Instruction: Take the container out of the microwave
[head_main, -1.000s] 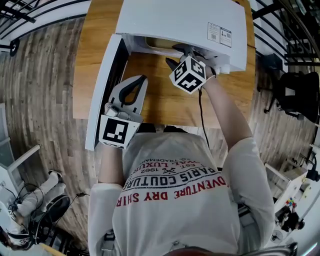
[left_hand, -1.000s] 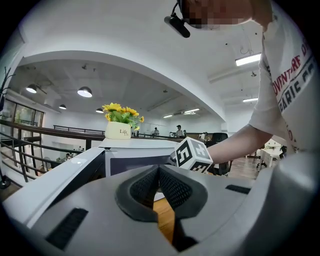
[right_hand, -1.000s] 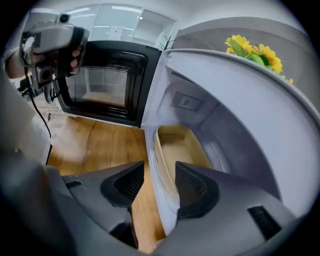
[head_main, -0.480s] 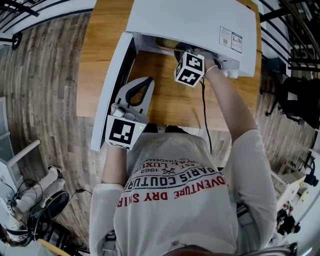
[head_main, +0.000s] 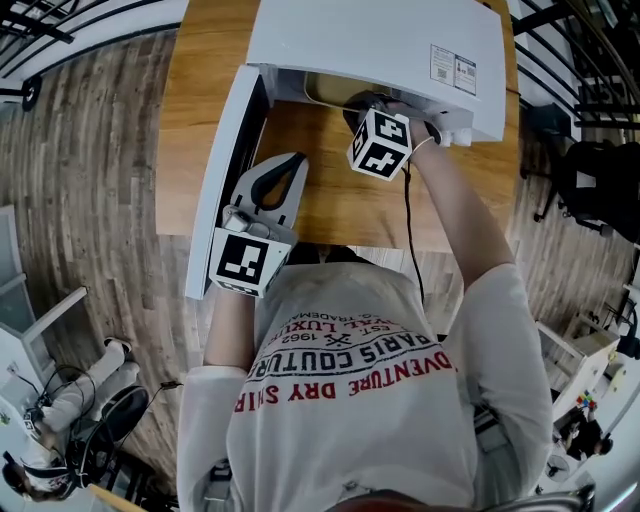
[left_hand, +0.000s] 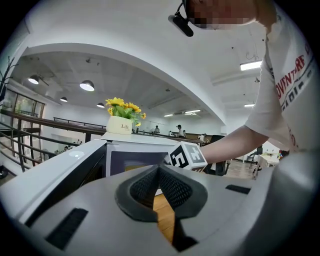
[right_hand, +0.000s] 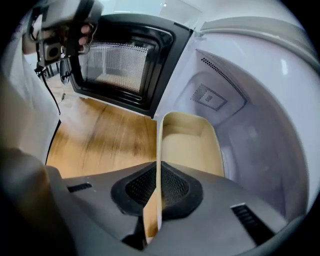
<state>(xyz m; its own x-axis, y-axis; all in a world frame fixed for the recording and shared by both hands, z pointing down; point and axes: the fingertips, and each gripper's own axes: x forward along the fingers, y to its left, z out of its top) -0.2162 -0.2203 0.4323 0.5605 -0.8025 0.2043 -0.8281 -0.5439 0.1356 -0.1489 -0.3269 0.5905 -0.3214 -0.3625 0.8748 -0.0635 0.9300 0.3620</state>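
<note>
— Fingers (right_hand: 175, 187) on the right gripper (right_hand: 157, 167): how do they stand?
— Closing, with both pads pressed on the thin left wall of the container (right_hand: 192, 145). That container sits inside the microwave (head_main: 370, 40), at the left of the cavity's mouth.
— And the left gripper (left_hand: 159, 170)?
— Its pads meet at the tips. It hangs just right of the door (head_main: 222, 180), over the near left of the table (head_main: 340, 200).
— Count things for me.
— Two grippers, one container, one microwave, one door, and one pot of yellow flowers (left_hand: 121, 124) showing above the microwave's roof in the left gripper view.
— Edges and room?
— That door is swung wide to the left, and its free end reaches past the table's near edge. Wood between the door and the right hand lies bare. Inside, the cavity floor is open to the right of the container, and its rim stands well below the ceiling.
</note>
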